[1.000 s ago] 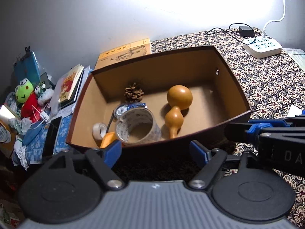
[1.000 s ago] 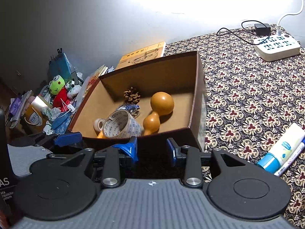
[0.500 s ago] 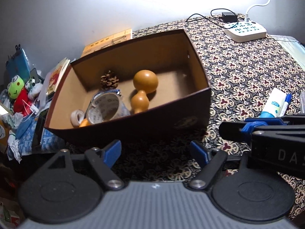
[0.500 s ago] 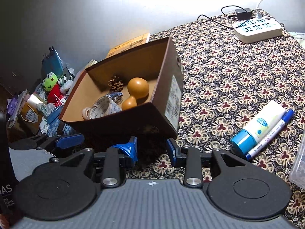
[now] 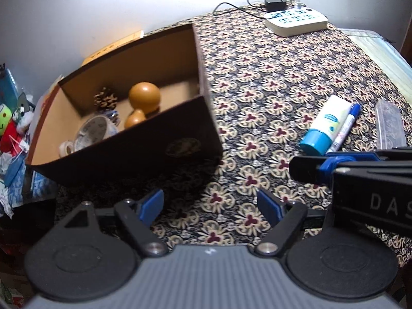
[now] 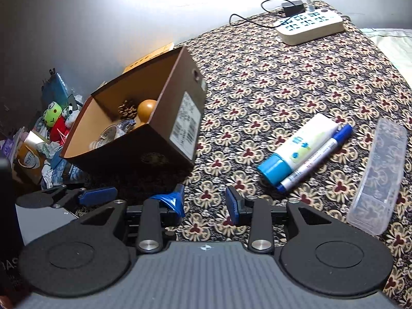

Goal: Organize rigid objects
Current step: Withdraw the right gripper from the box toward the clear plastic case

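Observation:
A brown cardboard box (image 5: 164,141) (image 6: 164,134) sits at the left of the patterned table and holds a wooden gourd (image 5: 143,97) (image 6: 146,109), a pine cone (image 5: 105,99), a roll of tape (image 5: 96,131) and a small white roll (image 5: 65,148). To its right lie a white tube with a blue cap (image 5: 325,126) (image 6: 296,146), a blue marker (image 5: 343,128) (image 6: 316,157) and a clear plastic case (image 5: 388,123) (image 6: 378,177). My left gripper (image 5: 211,203) is open above the cloth, right of the box's near corner. My right gripper (image 6: 206,203) is open and empty, short of the tube.
A white power strip (image 5: 296,22) (image 6: 311,27) with a black charger and cables lies at the far edge. Plush toys (image 6: 55,121), books and clutter crowd the area left of the box. A grey wall runs behind. The right gripper's body (image 5: 360,177) shows in the left wrist view.
Both grippers have swung right and back from the box. The tube, marker and clear case have come into view. Nothing was grasped or released.

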`<state>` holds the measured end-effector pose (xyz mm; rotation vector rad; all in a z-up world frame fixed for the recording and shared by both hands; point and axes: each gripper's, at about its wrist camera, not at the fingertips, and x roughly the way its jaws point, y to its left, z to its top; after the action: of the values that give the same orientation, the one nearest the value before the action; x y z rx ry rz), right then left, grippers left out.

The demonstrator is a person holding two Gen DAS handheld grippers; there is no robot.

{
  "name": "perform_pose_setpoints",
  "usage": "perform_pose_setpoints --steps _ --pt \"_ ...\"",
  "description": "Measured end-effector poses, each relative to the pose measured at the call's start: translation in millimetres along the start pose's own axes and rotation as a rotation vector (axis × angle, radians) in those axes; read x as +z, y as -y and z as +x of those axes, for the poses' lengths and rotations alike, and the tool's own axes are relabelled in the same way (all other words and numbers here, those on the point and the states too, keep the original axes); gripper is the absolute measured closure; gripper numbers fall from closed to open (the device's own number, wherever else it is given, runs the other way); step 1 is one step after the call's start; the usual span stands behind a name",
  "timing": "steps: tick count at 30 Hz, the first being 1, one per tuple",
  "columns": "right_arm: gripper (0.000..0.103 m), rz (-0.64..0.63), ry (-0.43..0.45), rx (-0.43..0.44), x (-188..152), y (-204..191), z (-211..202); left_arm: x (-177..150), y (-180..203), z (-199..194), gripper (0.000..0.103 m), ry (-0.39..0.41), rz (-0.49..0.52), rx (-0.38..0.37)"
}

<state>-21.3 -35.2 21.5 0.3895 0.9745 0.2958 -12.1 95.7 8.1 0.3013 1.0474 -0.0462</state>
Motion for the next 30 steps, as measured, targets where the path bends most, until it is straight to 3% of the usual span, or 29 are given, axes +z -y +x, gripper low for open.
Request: perform_pose_setpoints --steps 15,30 --pt "0.085 0.101 0.02 -0.023 -10.4 44.6 -17.9 1.8 42.8 0.0 0.021 -0.012 0.089 -0.024" --pt "0.085 0.207 0.081 -0.057 -16.4 84.9 -39.4 10.0 82.8 7.6 0.021 -0.022 0.176 -0.122"
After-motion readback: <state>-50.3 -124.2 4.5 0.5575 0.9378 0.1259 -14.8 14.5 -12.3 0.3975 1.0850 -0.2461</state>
